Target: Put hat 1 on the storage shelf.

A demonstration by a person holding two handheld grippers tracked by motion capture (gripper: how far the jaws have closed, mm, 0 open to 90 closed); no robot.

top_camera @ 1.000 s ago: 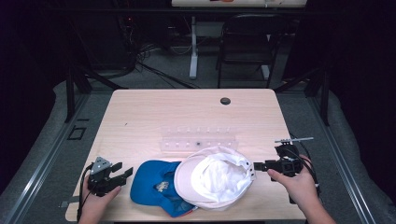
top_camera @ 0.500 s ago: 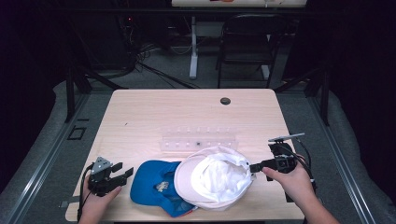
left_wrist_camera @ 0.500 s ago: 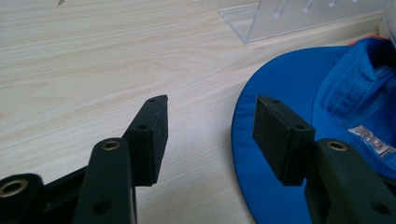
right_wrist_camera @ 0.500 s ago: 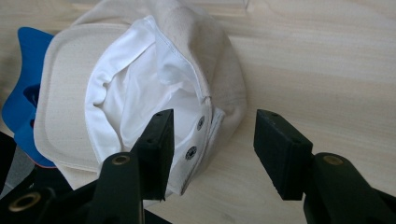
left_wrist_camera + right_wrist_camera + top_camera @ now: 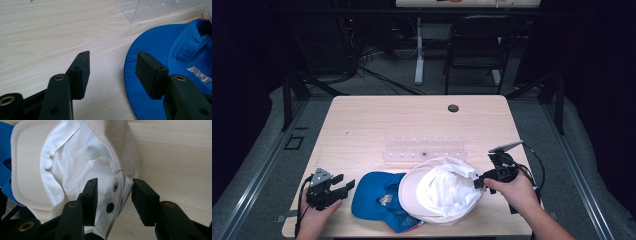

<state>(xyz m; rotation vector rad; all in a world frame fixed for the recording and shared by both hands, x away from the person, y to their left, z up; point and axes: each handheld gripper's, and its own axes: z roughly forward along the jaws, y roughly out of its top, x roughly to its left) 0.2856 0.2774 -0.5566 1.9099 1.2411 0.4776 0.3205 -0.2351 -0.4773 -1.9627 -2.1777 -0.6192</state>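
White cap (image 5: 75, 167), lower centre of high view: soft, light, floppy cloth; grip its snap strap (image 5: 117, 192). Right gripper (image 5: 113, 195) fingers spread around that strap, not clenched; left gripper (image 5: 112, 67) fingers released beside blue cap (image 5: 160, 50).

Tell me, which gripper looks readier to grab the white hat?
Probably the right gripper: its open jaws straddle the white hat's rear edge. The left gripper is open beside the blue cap.
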